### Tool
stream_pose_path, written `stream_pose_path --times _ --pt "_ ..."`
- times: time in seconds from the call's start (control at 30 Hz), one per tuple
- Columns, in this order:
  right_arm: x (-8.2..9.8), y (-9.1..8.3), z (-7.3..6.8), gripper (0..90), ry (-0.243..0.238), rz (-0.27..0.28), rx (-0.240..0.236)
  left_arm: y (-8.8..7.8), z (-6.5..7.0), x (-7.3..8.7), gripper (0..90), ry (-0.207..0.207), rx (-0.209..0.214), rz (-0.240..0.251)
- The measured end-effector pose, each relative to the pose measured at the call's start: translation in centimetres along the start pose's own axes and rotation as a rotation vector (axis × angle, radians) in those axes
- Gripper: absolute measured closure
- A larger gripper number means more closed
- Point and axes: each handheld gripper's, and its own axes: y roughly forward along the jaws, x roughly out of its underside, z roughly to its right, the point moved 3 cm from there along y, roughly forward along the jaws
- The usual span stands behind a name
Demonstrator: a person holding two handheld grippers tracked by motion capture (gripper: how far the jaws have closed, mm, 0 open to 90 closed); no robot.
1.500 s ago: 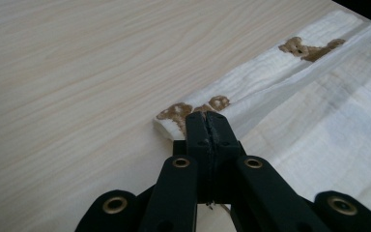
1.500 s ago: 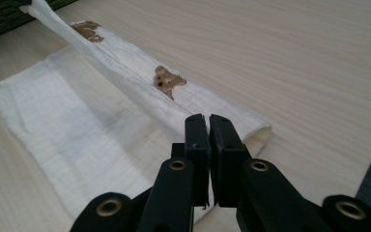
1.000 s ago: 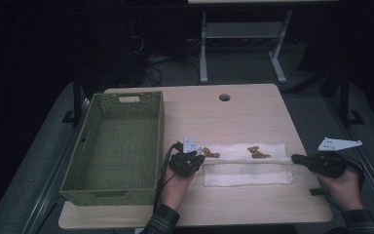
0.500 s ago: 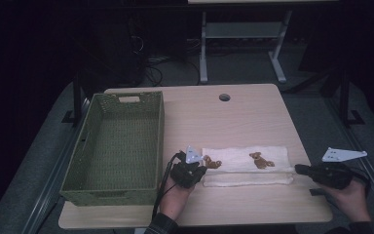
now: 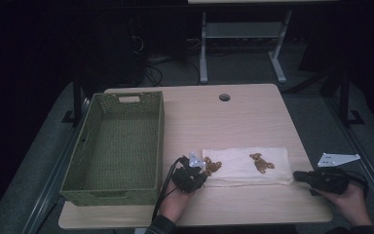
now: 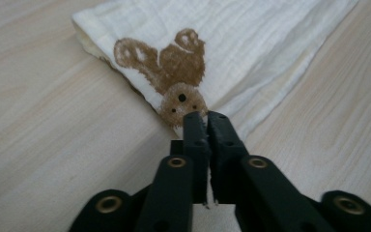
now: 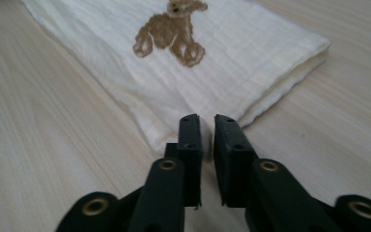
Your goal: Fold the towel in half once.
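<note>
Where tongs [image 5: 202, 171] meet: cloth [image 5: 246, 166] (folded)

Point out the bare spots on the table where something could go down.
Bare: the tabletop from the basket across to the right edge, beyond the folded cloth. Crowded: the near strip, with the left tool and right tool at the cloth's ends.

I'm working in a dim lab: beyond my grippers, a light wooden table [image 5: 253, 112], tangled black cables [image 5: 148, 58], a grey desk frame [image 5: 238, 44].
</note>
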Motion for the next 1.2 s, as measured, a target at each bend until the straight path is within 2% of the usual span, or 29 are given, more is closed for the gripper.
stream_pose_path --times 0.1,0.2,0.27,0.33,0.43,0.5,0.6,0.63,0.67,0.8,0.83,1.0,1.07,1.1,1.2 --pt "-0.6 -0.7 0.1 75.1 0.002 0.054 -0.003 -0.5 0.2 -0.6 75.7 0.005 -0.004 0.036" --pt "-1.2 -1.0 0.1 76.7 0.004 0.089 0.001 -0.7 0.2 -1.2 75.8 0.016 0.002 0.061" --pt "-1.6 -0.9 0.1 81.7 0.007 0.097 -0.010 -0.6 0.2 -1.4 79.4 0.014 0.019 0.061" --pt "-1.7 -0.3 0.1 85.2 0.000 0.081 -0.025 -0.2 0.3 -1.4 81.9 0.026 0.031 0.050" --pt "-1.3 0.7 -0.1 87.7 -0.013 0.025 -0.039 0.5 0.6 -1.2 84.2 0.028 0.059 0.025" --pt "-0.9 1.1 -0.3 88.9 -0.012 -0.005 -0.054 1.1 0.7 -0.9 84.7 0.041 0.075 -0.009" --pt "-0.4 1.4 -0.6 89.7 -0.021 -0.038 -0.062 2.0 0.6 -0.5 84.8 0.038 0.081 -0.054" --pt "-0.3 1.5 -0.7 89.8 -0.022 -0.057 -0.052 2.2 0.6 -0.3 85.2 0.035 0.087 -0.063" --pt "-0.2 1.6 -0.6 89.8 -0.037 -0.058 -0.044 2.3 0.5 -0.2 85.3 0.037 0.090 -0.078" --pt "-0.1 1.6 -0.7 89.9 -0.015 -0.066 -0.061 2.3 0.7 -0.1 87.1 0.047 0.088 -0.083" --pt "-0.1 1.6 -0.7 89.9 -0.024 -0.065 -0.063 2.3 0.6 0.0 87.5 0.056 0.086 -0.088" --pt "0.0 1.6 -0.7 90.0 -0.023 -0.067 -0.075 1.8 1.0 0.5 88.6 0.038 0.105 -0.101" --pt "0.0 1.5 -0.9 90.0 -0.025 -0.075 -0.081 1.6 1.4 0.7 88.5 0.047 0.104 -0.110" --pt "0.0 1.5 -1.0 90.0 -0.027 -0.077 -0.078 1.5 1.5 0.7 88.3 0.062 0.098 -0.113" --pt "-0.1 1.5 -1.2 88.5 -0.040 -0.081 -0.078 1.5 1.6 0.6 83.5 0.070 0.105 -0.119"
